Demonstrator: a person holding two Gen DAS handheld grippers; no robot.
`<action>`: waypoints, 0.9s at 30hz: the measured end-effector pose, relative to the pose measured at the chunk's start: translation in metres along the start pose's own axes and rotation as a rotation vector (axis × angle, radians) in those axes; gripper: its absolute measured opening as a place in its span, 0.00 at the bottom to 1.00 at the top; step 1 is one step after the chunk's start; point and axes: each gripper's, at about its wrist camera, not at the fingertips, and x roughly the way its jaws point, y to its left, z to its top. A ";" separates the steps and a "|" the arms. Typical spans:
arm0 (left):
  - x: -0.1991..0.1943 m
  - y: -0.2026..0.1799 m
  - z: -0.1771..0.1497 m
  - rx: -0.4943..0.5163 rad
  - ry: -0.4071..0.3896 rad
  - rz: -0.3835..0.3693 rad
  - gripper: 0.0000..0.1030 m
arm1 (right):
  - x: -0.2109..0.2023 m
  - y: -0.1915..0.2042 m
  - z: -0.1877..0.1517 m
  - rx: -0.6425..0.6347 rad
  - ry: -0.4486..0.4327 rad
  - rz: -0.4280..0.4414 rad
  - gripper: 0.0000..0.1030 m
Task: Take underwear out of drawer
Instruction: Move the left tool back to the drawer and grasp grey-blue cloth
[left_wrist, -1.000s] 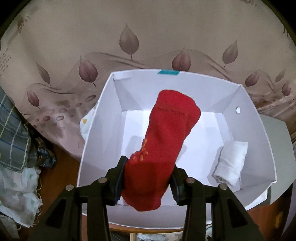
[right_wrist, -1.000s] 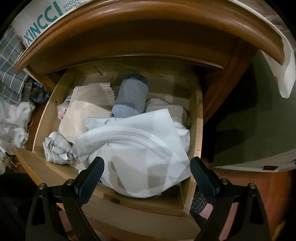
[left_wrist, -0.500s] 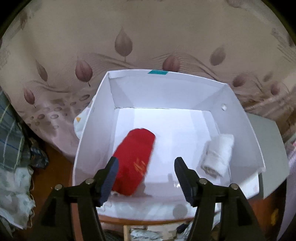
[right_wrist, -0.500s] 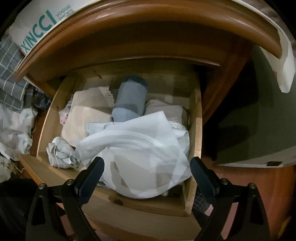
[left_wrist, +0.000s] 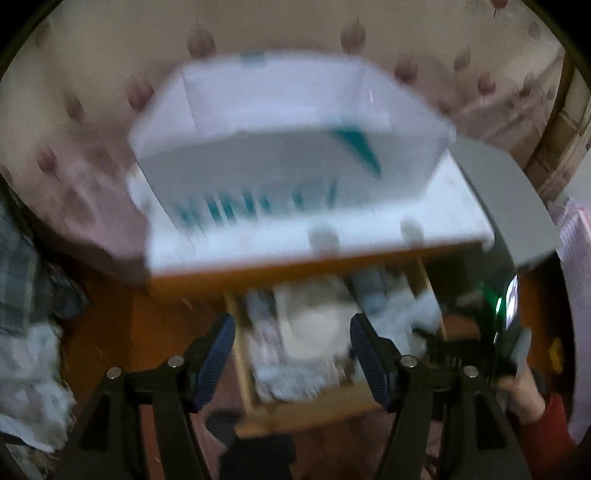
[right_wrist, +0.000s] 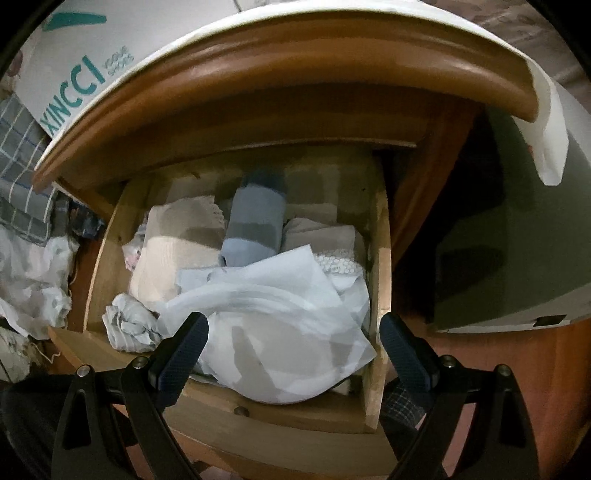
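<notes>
Both grippers were spread wide and held nothing. The left gripper (left_wrist: 291, 354) hung above the open drawer (left_wrist: 332, 410), its view badly blurred, with the white box (left_wrist: 291, 155) on the cabinet top beyond. The right gripper (right_wrist: 293, 343) hovered over the drawer (right_wrist: 376, 332) front, its fingers (right_wrist: 181, 347) on either side of a crumpled white sheet (right_wrist: 280, 332). The underwear lay inside the drawer: a grey-blue roll (right_wrist: 255, 225) standing toward the back, a beige folded piece (right_wrist: 173, 251) to its left, and a small striped bundle (right_wrist: 129, 328) at the front left corner.
</notes>
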 end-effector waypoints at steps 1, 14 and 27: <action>0.010 0.000 -0.005 -0.010 0.029 0.001 0.64 | -0.001 -0.001 0.000 0.004 -0.006 0.001 0.89; 0.169 0.015 -0.034 -0.256 0.461 -0.039 0.65 | -0.007 -0.006 0.002 0.033 -0.022 0.001 0.89; 0.228 0.020 -0.052 -0.306 0.624 -0.003 0.69 | -0.012 -0.009 0.004 0.052 -0.035 0.003 0.89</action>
